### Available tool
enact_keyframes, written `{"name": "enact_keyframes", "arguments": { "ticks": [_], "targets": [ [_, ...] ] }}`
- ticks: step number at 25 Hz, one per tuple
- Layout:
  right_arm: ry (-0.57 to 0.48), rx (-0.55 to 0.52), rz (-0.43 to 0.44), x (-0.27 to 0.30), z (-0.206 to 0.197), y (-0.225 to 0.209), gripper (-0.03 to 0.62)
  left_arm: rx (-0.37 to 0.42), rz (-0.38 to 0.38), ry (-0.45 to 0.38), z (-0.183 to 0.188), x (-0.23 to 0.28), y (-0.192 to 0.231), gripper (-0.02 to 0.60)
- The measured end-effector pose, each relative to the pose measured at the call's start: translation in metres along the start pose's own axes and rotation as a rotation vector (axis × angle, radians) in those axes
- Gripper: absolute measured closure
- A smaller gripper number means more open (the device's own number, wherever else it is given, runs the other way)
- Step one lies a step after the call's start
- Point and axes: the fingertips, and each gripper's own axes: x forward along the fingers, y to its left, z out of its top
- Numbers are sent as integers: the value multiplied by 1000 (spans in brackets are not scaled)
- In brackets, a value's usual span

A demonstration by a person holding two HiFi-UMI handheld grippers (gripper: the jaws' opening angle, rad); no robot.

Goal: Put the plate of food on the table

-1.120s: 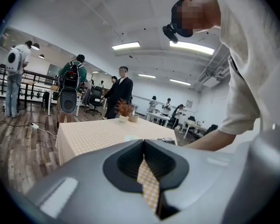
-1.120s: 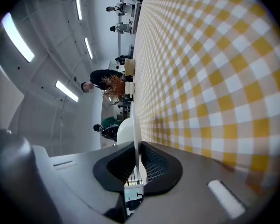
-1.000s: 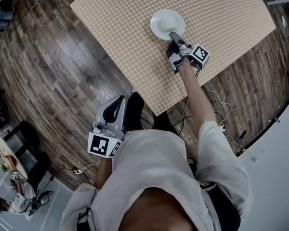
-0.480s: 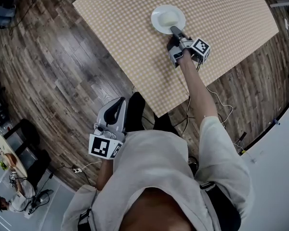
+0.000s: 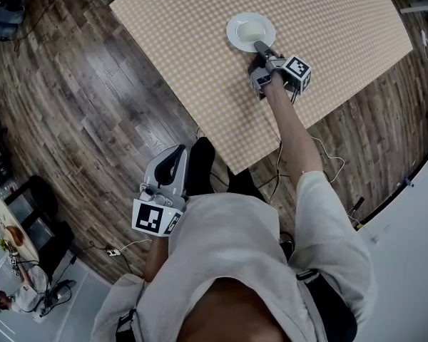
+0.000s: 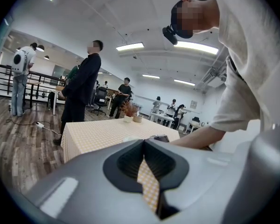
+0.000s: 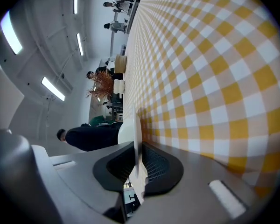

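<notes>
white round plate (image 5: 250, 31) seemingly down on yellow-checked table (image 5: 342, 27) | right gripper (image 5: 259, 46) clamps rim — release pending | left gripper (image 6: 148, 181) closed, empty

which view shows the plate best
The head view: the round white plate shows whole against the checked tablecloth, with the right claw at its near rim. The right gripper view shows only its rim edge-on, gripped in that claw. The left gripper view barely shows it, if at all.

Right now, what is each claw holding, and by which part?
The right claw grips the plate by the rim nearest the person. The left claw holds nothing.
</notes>
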Motion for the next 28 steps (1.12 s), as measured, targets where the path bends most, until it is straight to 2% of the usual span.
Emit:
{"name": "enact_keyframes", "arguments": {
  "ticks": [4, 10, 14, 17, 23, 25, 28],
  "targets": [
    [-17, 23, -6, -2, 0, 1, 500, 0, 0, -6, 0, -3, -2, 574],
    [21, -14, 51, 1, -3, 10, 436, 3, -1, -13, 1, -3, -2, 573],
    [84, -158, 47, -2, -10, 18, 430, 6, -2, -17, 4, -4, -5, 574],
    [141, -262, 46, -2, -16, 23, 400, 7, -6, -19, 4, -5, -8, 574],
    [238, -353, 58, -3, -26, 30, 324, 6, -12, -24, 6, -6, -10, 574],
    [264, -415, 37, -2, -28, 29, 316, 5, -14, -26, 6, -6, -10, 574],
    [297, -599, -52, 1, -33, 25, 317, 1, -18, -28, 6, -5, -9, 574]
  ]
}}
